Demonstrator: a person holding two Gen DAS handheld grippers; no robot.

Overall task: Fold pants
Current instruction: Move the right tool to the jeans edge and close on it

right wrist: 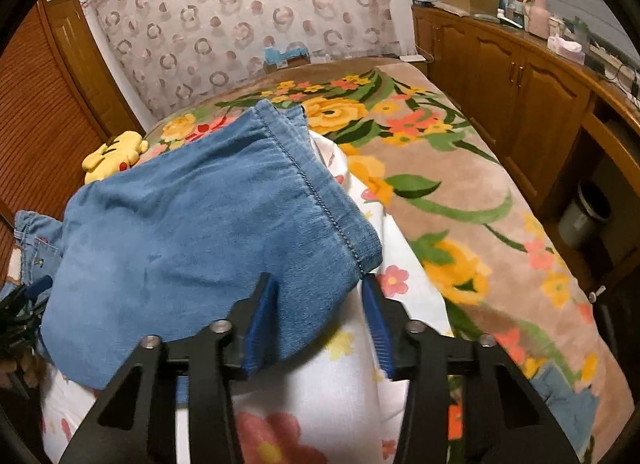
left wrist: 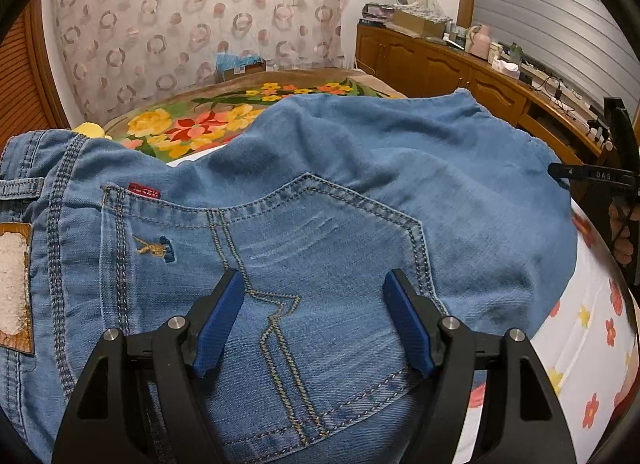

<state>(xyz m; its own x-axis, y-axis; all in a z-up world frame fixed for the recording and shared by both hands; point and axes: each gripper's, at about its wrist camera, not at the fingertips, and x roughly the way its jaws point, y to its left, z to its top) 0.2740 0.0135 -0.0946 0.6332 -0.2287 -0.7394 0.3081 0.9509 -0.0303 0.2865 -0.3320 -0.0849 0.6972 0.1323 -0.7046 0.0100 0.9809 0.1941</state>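
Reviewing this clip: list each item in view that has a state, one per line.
jeans: folded over, leg end laid across the seat, on the bed
back pocket: facing up, flat
left gripper: open, over the back pocket
right gripper: open, at the hem corner
leg hem: flat, unrolled
yellow plush toy: lying on the bed

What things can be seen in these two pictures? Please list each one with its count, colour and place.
jeans: one pair, blue denim, folded on the bed, back pocket under the left gripper
floral blanket: one, tan with yellow and orange flowers, covering the bed
white sheet: one, white with small flowers, under the jeans
plush toy: one, yellow, on the bed's left edge beyond the jeans
wooden cabinets: one row, brown, along the right wall
bin: one, grey, in an open recess of the cabinets
left gripper: black with blue pads, open above the pocket
right gripper: black with blue pads, open at the hem corner
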